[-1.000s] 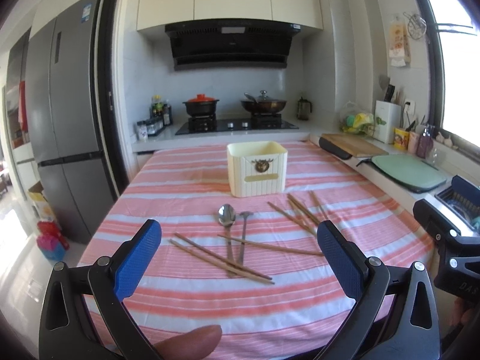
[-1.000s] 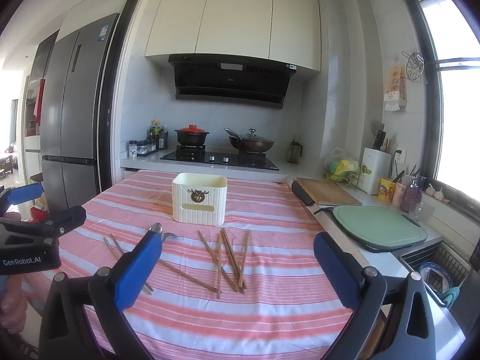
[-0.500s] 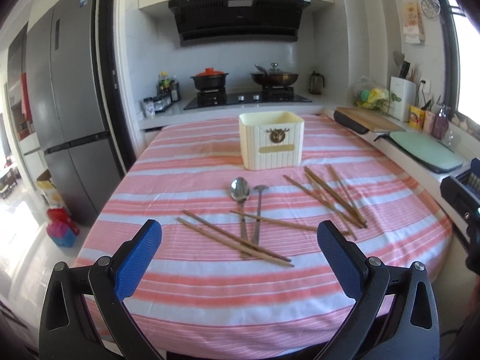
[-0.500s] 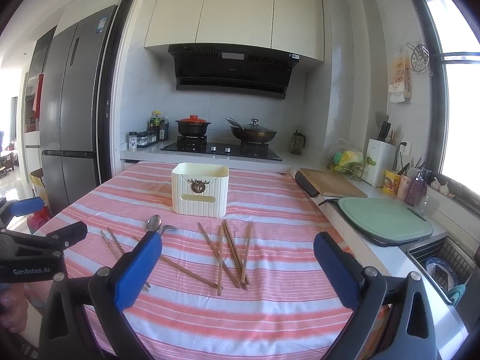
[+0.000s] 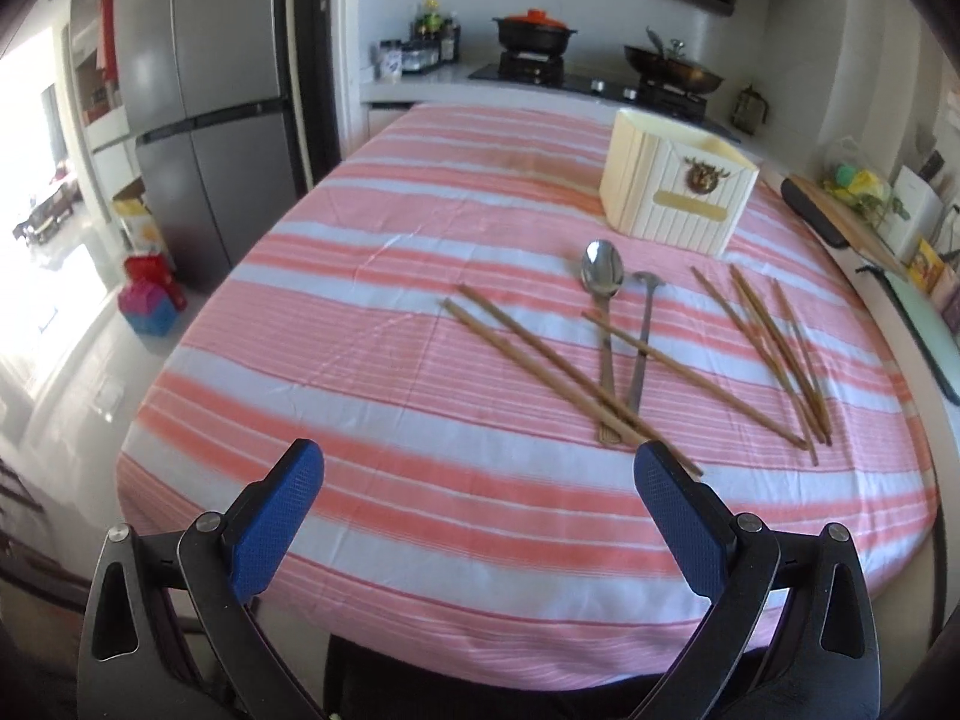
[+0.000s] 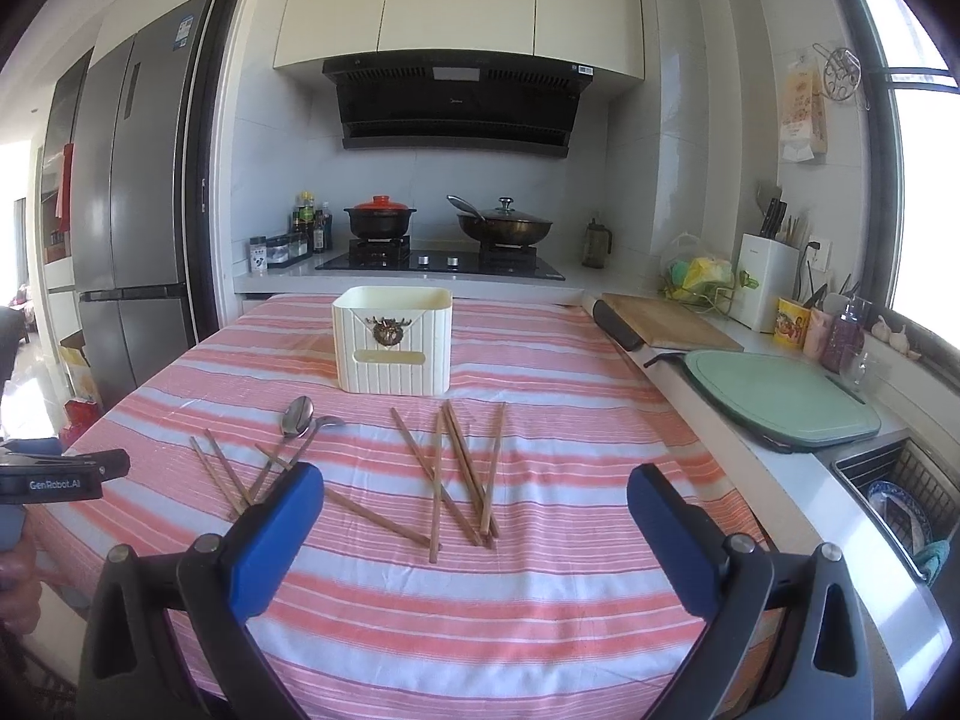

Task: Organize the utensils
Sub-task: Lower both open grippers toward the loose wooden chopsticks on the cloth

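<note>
A cream utensil holder [image 5: 678, 186] [image 6: 391, 339] stands upright at the far middle of the pink striped table [image 5: 390, 312] [image 6: 540, 570]. In front of it lie a metal spoon [image 5: 602, 276] [image 6: 297, 417], a second metal utensil [image 5: 643, 330] and several wooden chopsticks [image 5: 552, 360] [image 6: 462, 468], some crossing the spoon handles. My left gripper [image 5: 477, 516] is open and empty above the table's near edge, short of the chopsticks. My right gripper [image 6: 474, 531] is open and empty, near the right chopstick pile. The left gripper's body shows at the far left of the right wrist view [image 6: 54, 477].
A fridge [image 5: 198, 120] stands left of the table. A stove with pots [image 6: 438, 252] is behind it. A counter on the right holds a wooden board [image 6: 666, 324], a green board [image 6: 780, 396] and a sink rack [image 6: 900, 498].
The left gripper has risen, tilted down and swung left, so the utensils sit to the right in its view. The right gripper has barely moved.
</note>
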`<state>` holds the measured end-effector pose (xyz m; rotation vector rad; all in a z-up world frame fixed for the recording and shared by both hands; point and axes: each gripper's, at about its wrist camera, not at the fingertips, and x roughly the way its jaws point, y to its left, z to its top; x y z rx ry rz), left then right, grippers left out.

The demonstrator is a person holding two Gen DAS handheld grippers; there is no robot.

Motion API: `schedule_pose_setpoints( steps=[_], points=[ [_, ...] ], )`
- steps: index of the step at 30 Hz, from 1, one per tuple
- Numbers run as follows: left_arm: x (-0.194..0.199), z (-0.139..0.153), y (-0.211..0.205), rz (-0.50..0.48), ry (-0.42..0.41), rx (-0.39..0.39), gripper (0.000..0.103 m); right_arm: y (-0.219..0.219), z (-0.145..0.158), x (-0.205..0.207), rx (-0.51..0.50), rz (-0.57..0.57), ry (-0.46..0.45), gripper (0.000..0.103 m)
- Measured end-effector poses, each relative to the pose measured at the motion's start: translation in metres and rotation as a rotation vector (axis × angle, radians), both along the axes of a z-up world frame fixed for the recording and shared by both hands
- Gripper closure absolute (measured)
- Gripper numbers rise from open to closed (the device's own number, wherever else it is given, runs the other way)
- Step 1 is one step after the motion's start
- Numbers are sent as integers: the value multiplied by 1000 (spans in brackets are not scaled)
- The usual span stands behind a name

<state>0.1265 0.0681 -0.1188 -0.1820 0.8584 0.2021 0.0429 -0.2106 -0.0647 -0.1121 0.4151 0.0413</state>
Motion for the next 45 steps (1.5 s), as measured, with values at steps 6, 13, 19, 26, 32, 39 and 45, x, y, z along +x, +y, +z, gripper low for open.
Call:
schedule_pose_setpoints(
  steps=[6,13,19,26,32,39,45],
  points=[
    [60,-33,-2,70,97,-49,0,0,-6,4,-2,9,26,0],
    [103,-74,1,173,172,6,0,-10,-6,0,-6,-22,26,0],
    [98,-74,1,115,162,29,0,-16,-13,9,4,-31,64,0],
    [99,-71,28,45,189,-145,0,-27,-20,23,25,-78,105,0],
    [114,-76,17,198,194,-125,0,-17,-27,26,44,-41,149,0],
    [101,-78,10,334,162,-66,0,-16,-27,22,32,-45,147,0],
    [98,-83,11,338,171,2,0,-21,-30,23,48,-53,162,0]
  ],
)
